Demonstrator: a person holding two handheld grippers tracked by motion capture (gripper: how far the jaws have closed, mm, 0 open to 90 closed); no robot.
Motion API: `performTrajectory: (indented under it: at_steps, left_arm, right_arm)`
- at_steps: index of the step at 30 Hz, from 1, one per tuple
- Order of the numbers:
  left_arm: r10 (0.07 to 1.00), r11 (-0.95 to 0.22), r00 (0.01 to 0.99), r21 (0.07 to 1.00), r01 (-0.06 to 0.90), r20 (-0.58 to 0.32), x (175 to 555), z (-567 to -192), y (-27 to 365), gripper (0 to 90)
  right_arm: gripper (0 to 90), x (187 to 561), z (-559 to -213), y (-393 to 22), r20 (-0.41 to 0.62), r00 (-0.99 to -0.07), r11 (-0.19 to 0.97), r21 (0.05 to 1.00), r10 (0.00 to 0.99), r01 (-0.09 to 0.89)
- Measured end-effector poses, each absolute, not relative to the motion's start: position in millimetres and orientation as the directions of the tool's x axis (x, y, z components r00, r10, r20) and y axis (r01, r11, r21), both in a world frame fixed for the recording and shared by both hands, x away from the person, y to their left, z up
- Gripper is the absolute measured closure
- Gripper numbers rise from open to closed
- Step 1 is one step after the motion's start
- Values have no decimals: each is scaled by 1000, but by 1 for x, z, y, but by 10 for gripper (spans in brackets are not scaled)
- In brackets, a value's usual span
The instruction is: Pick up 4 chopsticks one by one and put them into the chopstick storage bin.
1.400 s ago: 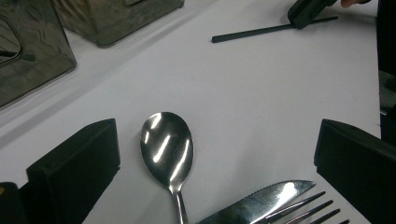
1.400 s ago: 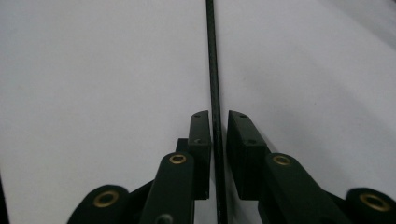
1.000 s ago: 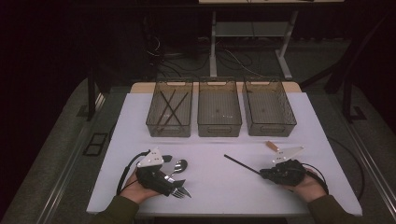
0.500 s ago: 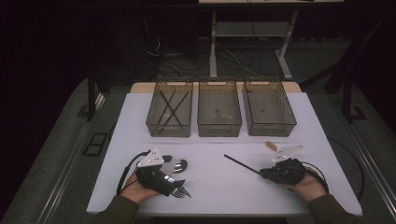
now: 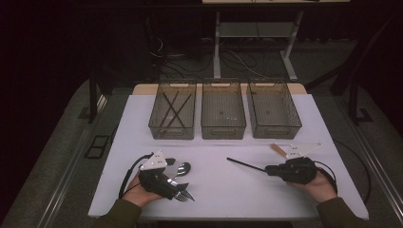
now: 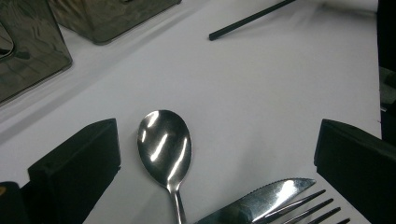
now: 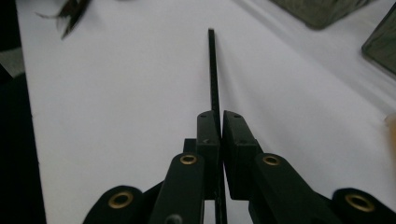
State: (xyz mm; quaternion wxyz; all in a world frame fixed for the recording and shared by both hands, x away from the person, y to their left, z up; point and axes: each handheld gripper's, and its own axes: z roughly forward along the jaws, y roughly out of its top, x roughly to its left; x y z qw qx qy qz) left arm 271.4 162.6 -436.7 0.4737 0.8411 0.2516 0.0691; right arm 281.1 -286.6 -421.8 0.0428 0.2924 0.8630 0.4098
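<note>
Two tongs rest low on the white surface [image 5: 218, 199]. The right tongs [image 7: 219, 123] are clamped on a black chopstick [image 7: 213, 70] that lies along the surface pointing toward the left tongs [image 6: 215, 158], which stand apart around a spoon [image 6: 164, 147], with a knife [image 6: 261, 198] and fork [image 6: 303, 210] beside.

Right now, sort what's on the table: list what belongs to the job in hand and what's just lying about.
In the job:
- black chopstick, clamped in the right gripper
- left bin, already holding chopsticks
- spoon, knife and fork, between the open fingers of the left gripper

Lying about:
- light-handled tool behind the right gripper
- cables on the floor
</note>
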Motion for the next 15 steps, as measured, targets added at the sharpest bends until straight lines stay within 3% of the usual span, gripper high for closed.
performTrajectory:
  at_steps: [8, 15]
  left_arm:
    - [489, -425, 864, 832, 358, -122, 271, -437, 163, 0]
    - [489, -425, 864, 832, 357, -121, 272, -437, 163, 0]
  right_arm:
    - [860, 283, -408, -291, 204, -816, 395, 795, 541, 460]
    - [859, 287, -403, -285, 202, -818, 389, 802, 539, 454]
